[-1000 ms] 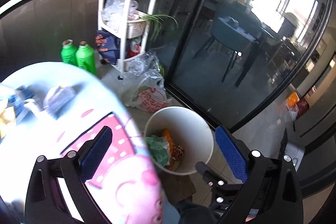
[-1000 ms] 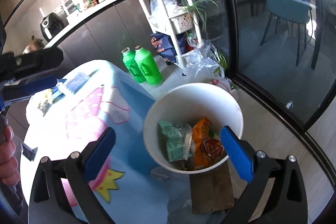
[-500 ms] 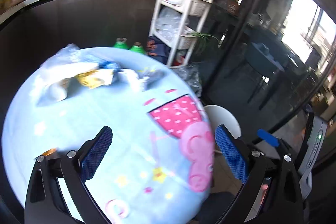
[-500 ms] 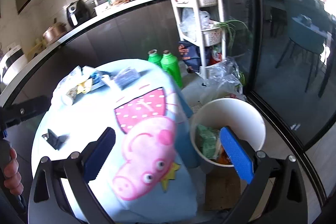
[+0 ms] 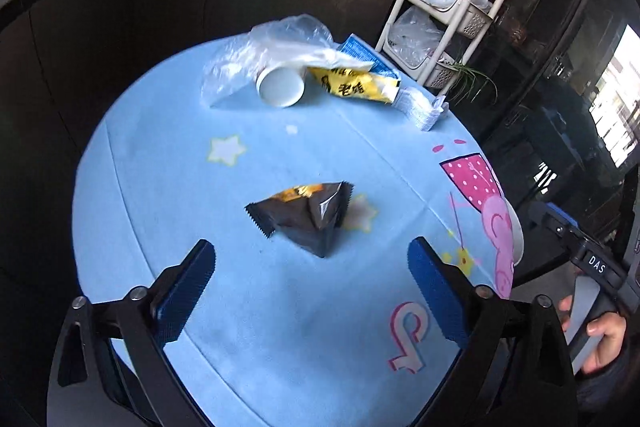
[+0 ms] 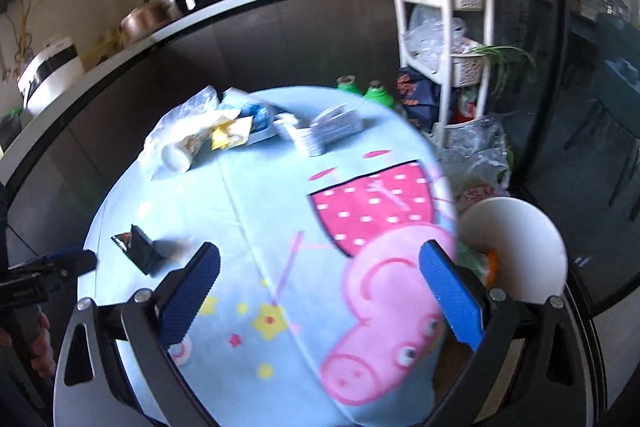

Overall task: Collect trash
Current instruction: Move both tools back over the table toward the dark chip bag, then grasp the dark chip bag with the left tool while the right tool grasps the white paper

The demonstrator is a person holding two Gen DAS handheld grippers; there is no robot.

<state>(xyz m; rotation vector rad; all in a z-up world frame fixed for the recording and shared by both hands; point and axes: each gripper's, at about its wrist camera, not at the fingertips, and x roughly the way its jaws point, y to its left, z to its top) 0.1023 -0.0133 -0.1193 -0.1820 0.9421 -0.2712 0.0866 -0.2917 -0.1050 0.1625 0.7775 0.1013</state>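
On the bench [image 5: 168, 163], just ahead of my left gripper [image 5: 308, 291], lies the black snack wrapper [image 5: 306, 217]; its jaws, wide with nothing between them, have just been closing slightly. Both grippers tilt downward. My right gripper [image 6: 320, 291] gapes empty, and only its view shows the white bin [image 6: 520, 247].

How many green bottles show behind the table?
2: the green bottles stand side by side on the floor past the table's far edge, by the shelf. Only their tops show.

Left tongs [image 5: 310, 281] swung — over black wrapper [image 5: 306, 213].
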